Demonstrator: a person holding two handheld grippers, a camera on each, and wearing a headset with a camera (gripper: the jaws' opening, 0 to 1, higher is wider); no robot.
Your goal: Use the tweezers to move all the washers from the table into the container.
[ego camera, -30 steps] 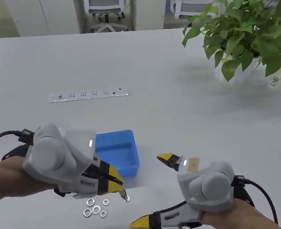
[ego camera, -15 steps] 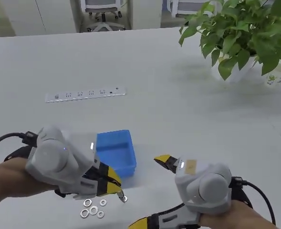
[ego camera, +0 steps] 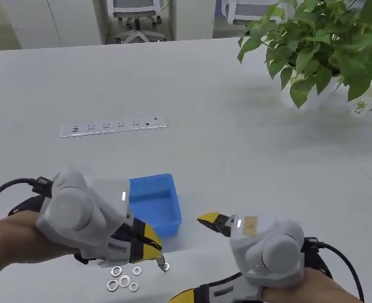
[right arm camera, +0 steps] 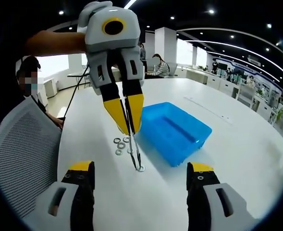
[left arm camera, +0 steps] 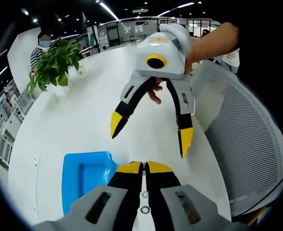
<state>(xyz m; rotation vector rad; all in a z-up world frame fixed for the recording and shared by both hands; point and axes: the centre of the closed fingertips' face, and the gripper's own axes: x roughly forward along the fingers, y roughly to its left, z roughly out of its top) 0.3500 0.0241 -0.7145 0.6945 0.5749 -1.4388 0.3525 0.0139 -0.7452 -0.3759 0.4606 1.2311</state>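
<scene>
Near the front edge of the white surface, the left tool has its yellow-tipped jaws pressed together on a pair of tweezers. The thin tweezers slant down from it. Their tip meets a lone washer that lies flat, a little apart from the other washers, which sit in a small cluster under that tool. The right gripper view shows the tip right at this washer's rim, but not whether the prongs have actually closed on it. The blue container stands just beyond the washers, open side up, and no washers can be made out inside it. The right tool hovers near the pick-up point with its jaws spread wide and nothing between them.

Judging by this, the step in hand is picking up a washer, with the whole pile left to shift. The next move calls for a firm pinch across the ring's edge, since a flat washer on a smooth top will likely skid or flip. After that comes a straight lift and a short carry over the container's near wall before letting go. The right tool could steady the container if it slides.
</scene>
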